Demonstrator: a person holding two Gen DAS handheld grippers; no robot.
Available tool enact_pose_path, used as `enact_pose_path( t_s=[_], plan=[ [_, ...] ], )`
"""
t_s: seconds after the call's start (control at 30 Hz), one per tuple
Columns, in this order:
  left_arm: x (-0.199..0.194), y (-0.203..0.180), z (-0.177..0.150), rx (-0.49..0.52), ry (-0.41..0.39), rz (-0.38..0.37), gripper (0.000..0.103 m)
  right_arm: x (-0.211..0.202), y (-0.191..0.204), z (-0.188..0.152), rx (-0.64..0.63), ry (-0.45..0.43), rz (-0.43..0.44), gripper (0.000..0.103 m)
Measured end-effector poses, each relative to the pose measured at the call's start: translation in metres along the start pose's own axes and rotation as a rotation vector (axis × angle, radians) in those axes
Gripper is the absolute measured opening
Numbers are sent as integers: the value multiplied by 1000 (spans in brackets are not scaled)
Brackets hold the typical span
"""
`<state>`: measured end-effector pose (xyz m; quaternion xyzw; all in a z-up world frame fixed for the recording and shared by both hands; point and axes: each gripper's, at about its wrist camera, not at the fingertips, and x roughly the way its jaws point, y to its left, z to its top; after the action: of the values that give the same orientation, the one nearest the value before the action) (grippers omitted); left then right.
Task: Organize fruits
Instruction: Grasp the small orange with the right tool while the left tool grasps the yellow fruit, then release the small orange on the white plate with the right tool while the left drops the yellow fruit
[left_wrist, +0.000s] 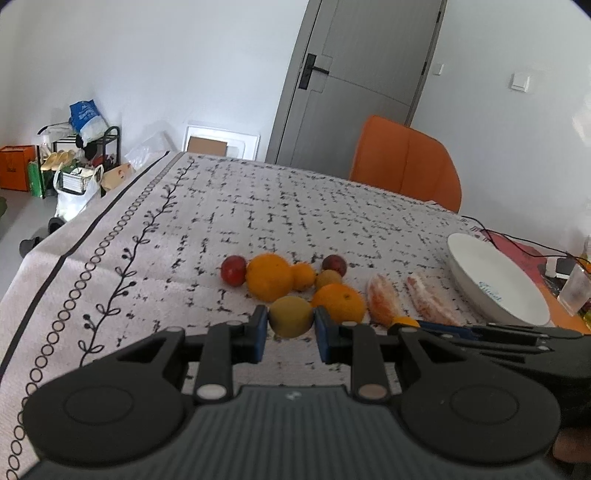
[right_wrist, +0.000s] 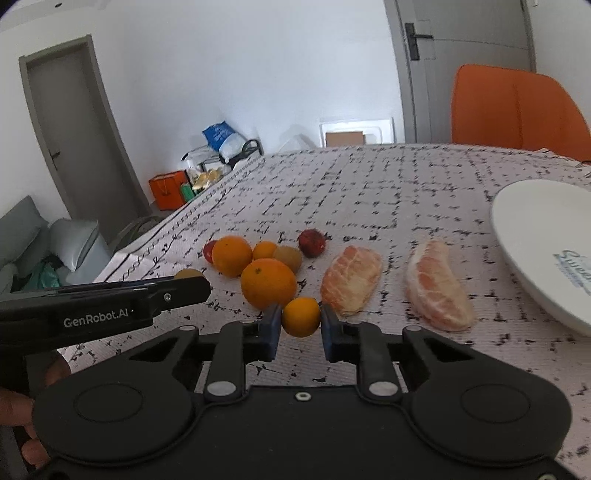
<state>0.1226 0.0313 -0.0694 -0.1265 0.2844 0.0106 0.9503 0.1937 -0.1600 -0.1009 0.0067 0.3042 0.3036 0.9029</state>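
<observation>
A cluster of fruit lies on the patterned tablecloth (left_wrist: 258, 206). My left gripper (left_wrist: 290, 325) is shut on a yellow-green fruit (left_wrist: 290, 316). My right gripper (right_wrist: 301, 321) is shut on a small orange (right_wrist: 301, 316), whose top also shows in the left wrist view (left_wrist: 405, 320). Behind them lie a large orange (left_wrist: 269, 276), another orange (left_wrist: 339, 301) (right_wrist: 268, 282), a small orange (left_wrist: 303, 275), a brownish fruit (left_wrist: 328, 278) and two red fruits (left_wrist: 233, 270) (left_wrist: 334, 264). Two peeled pomelo segments (right_wrist: 351, 278) (right_wrist: 437, 290) lie to the right. A white plate (right_wrist: 532, 236) stands at the far right.
An orange chair (left_wrist: 406, 162) stands behind the table's far edge. Black cables (left_wrist: 517, 240), a glass (left_wrist: 574, 291) and small items lie at the right edge beyond the plate. The table's left edge drops to a floor with bags and a rack (left_wrist: 74, 162).
</observation>
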Motion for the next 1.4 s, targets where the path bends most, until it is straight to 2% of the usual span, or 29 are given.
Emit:
enact_pose_path(
  t_s=[0.2,0.63,1.0,1.4],
  plan=[
    [-16,-19,9,26,-45,-21,26,-31,-11,2,20,-59,-39,21],
    [-33,-72,17,110,-89,-130,26,-81,-35,2,67,-152,-146,21],
    [-19,-110,18,164,-76,-193,26,-115,-68,0,105,-217,-244,21],
    [0,-149,21,216,-66,-232,26,-126,-101,-8,144,-243,-295,22]
  ],
)
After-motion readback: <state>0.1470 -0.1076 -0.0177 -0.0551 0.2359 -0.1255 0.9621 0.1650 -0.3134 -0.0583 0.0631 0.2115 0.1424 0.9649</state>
